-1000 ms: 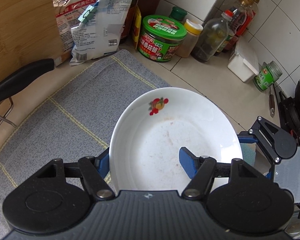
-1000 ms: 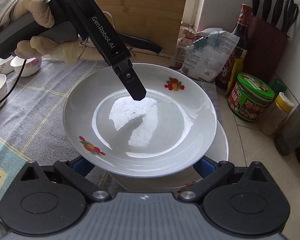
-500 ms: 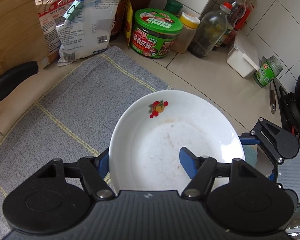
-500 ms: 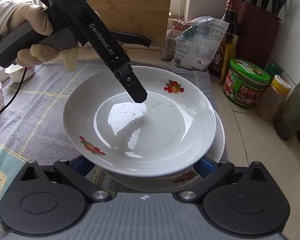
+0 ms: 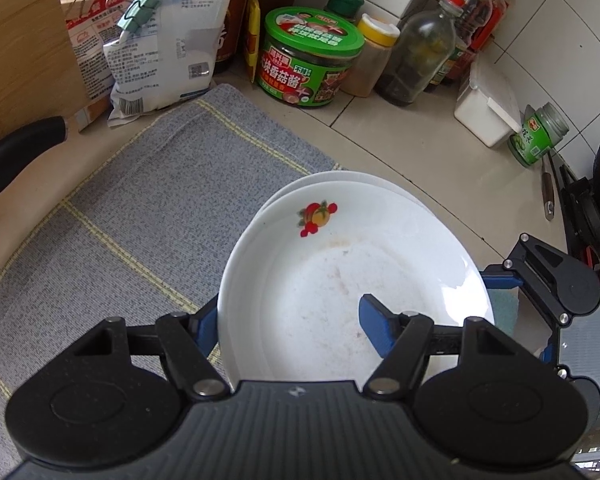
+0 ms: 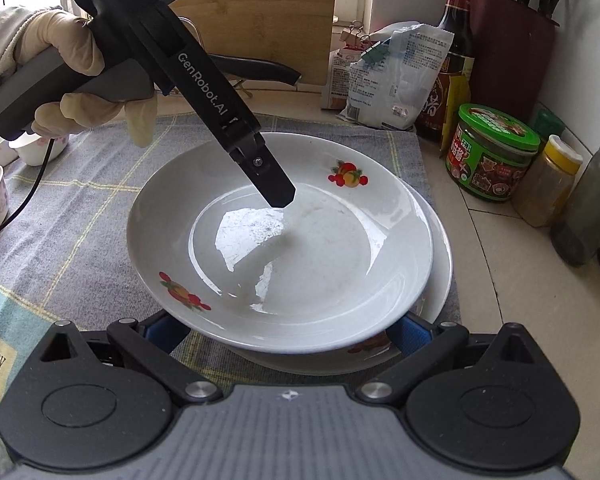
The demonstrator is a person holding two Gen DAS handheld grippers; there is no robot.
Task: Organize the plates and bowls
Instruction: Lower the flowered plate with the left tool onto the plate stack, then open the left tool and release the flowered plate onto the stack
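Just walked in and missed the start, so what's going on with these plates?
A person is stacking plates on the grey cloth. The left claw is shut on the rim of the top plate, holding it just above a second plate. The right claw waits at the near edge, not clearly gripping.

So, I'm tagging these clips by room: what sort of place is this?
Most likely a home kitchen counter: sauce and seasoning bottles stand against a tiled wall, a knife block sits in the corner, and fruit-patterned plates lie on a cloth.
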